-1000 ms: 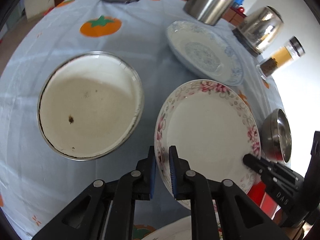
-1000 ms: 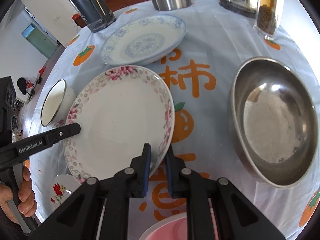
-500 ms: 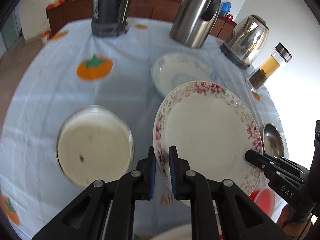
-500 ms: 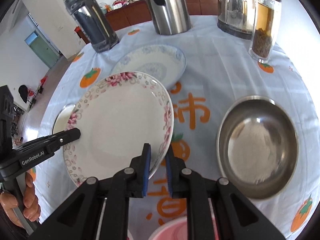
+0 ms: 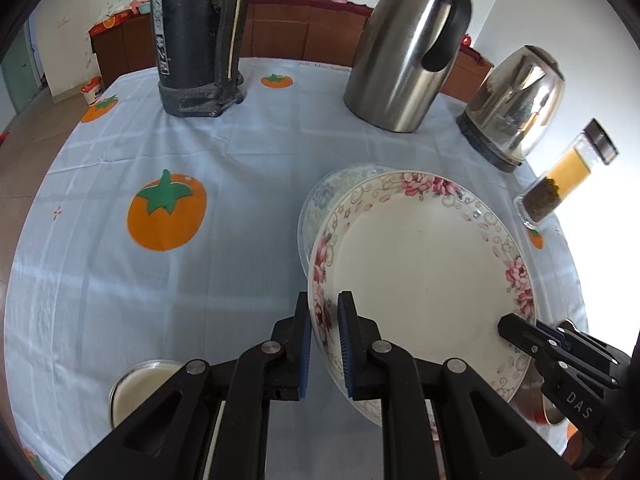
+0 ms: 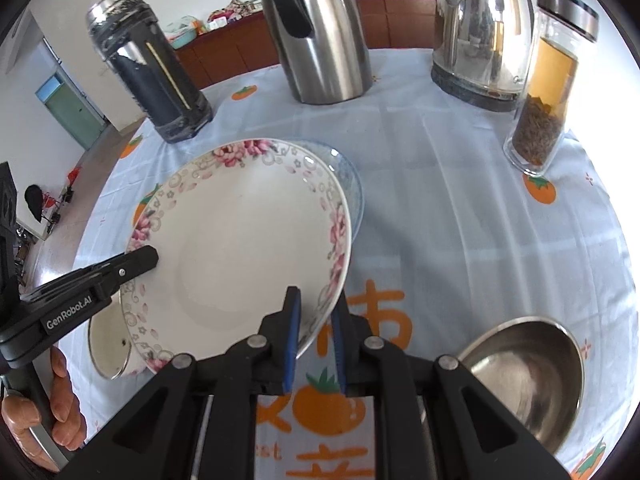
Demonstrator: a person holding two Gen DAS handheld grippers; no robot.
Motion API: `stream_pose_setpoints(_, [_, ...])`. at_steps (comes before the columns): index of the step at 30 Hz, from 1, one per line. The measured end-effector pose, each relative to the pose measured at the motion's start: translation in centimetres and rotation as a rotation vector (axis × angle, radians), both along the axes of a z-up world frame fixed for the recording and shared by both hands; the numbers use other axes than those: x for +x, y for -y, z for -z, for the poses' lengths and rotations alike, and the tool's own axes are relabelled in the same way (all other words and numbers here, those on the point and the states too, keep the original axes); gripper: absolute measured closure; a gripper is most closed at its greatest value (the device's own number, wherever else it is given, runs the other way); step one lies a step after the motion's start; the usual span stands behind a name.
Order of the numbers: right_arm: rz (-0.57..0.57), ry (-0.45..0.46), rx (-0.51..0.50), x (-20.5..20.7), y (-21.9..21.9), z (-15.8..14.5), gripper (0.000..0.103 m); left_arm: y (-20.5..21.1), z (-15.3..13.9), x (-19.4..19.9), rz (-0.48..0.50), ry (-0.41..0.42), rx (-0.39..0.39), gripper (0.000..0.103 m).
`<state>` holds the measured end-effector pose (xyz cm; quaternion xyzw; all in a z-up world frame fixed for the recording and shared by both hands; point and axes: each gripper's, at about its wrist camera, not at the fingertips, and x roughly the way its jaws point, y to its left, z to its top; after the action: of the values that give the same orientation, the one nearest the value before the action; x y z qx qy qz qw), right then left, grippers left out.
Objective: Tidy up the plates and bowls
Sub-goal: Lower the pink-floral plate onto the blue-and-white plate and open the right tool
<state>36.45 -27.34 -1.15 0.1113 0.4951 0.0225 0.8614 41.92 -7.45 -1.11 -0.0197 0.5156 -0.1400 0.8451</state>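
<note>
- The left gripper (image 5: pixel 323 320) is clamped on the near-left rim of the floral plate (image 5: pixel 424 264); its blue pads sit on either side of the rim with no gap to spare; the right gripper (image 6: pixel 314 320) pinches the opposite rim the same way, so the plate hangs between the two, clear of the tablecloth (image 5: pixel 224 184)
- The plate floats tilted above the blue-patterned plate (image 6: pixel 352 184), which lies flat on the cloth and shows only as a crescent past the floral rim; the step in hand looks like stacking the one onto the other
- To do it well, level the plate first; then centre it over the blue-patterned plate so the two rims line up all round; lower both hands together, since one leading would tip it
- Keep both grips closed until the base rests; then part the jaws only slightly and draw each outward along the cloth, not upward, so neither rim is dragged
- The steel bowl (image 6: pixel 524 380) sits near on the right and the enamel bowl (image 5: pixel 140 388) near on the left, both well apart from the stack; the steel jug (image 5: pixel 404 48), kettle (image 5: pixel 516 100) and tea bottle (image 6: pixel 548 96) stand behind; stay short of them
</note>
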Motion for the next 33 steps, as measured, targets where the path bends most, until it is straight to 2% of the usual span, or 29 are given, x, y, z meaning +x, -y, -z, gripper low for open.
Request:
stream_pose_setpoints(10, [0.025, -0.039, -0.017, 3.3, 0.4, 1.9, 0.088, 1.1, 2.1, 3.2, -0.023, -0.022, 0.028, 0.088])
stream_pose_setpoints(21, [0.024, -0.020, -0.101, 4.6, 0.2, 2.5, 0.085, 2.3, 2.0, 4.2, -0.026, 0.032, 0.083, 0.087])
stream_pose_setpoints(27, [0.015, -0.005, -0.098, 4.6, 0.3, 3.0, 0.081, 2.7, 2.1, 4.1, -0.029, 0.059, 0.120, 0.087])
stream_pose_setpoints(28, [0.010, -0.002, -0.102, 4.6, 0.2, 3.1, 0.080, 2.8, 2.2, 4.1, -0.034, 0.068, 0.137, 0.087])
stream_pose_setpoints(30, [-0.011, -0.026, -0.099, 4.8, 0.0, 3.8, 0.069, 2.8, 2.3, 4.1, -0.037, 0.080, 0.163, 0.087])
stream_pose_setpoints(32, [-0.002, -0.058, -0.082, 4.9, 0.1, 4.5, 0.039, 2.6, 2.4, 4.0, -0.033, 0.073, 0.167, 0.087])
stream_pose_setpoints(33, [0.014, -0.057, -0.074, 4.7, 0.3, 4.4, 0.038, 2.3, 2.6, 3.9, -0.030, 0.055, 0.158, 0.086])
